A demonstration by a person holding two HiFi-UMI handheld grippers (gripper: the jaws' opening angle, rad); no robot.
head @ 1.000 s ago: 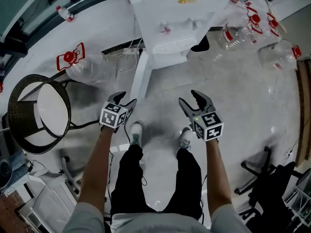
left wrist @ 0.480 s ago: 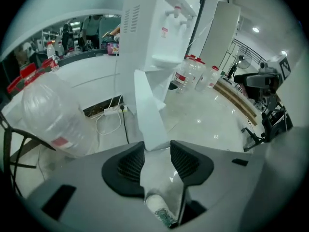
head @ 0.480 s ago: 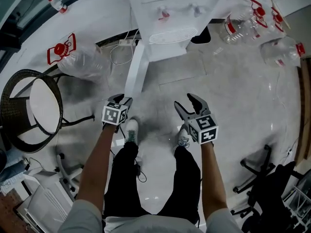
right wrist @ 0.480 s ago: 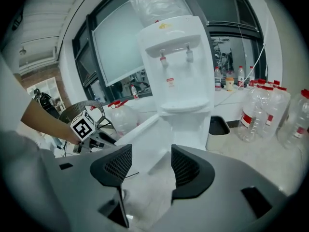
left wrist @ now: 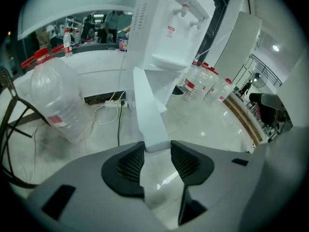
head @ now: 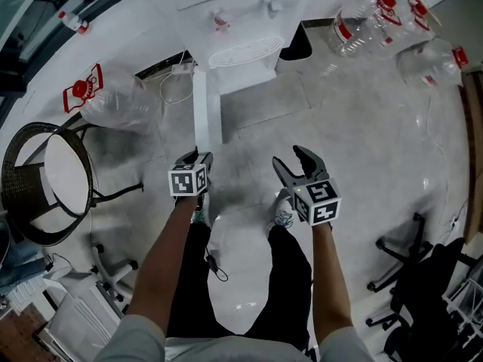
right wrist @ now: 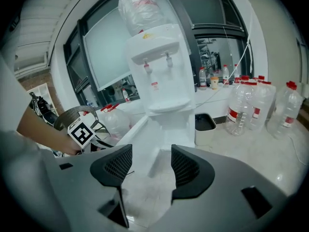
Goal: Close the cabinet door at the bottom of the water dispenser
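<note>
The left gripper (left wrist: 157,152) has just been closing its fingers. Its own view shows them pinching the end of the open cabinet door (left wrist: 147,105), which sticks out from the water dispenser (right wrist: 161,71). The head view hides that grip. The right gripper (right wrist: 152,166) has its fingers wide apart and holds nothing. Only its view shows the bottle (right wrist: 142,6) on top.

Left tongs (head: 202,157) freshly closed on door edge (left wrist: 152,138), right tongs (head: 290,160) agape

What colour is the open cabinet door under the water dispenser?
Plain white. The cabinet door shows best in the left gripper view.
</note>
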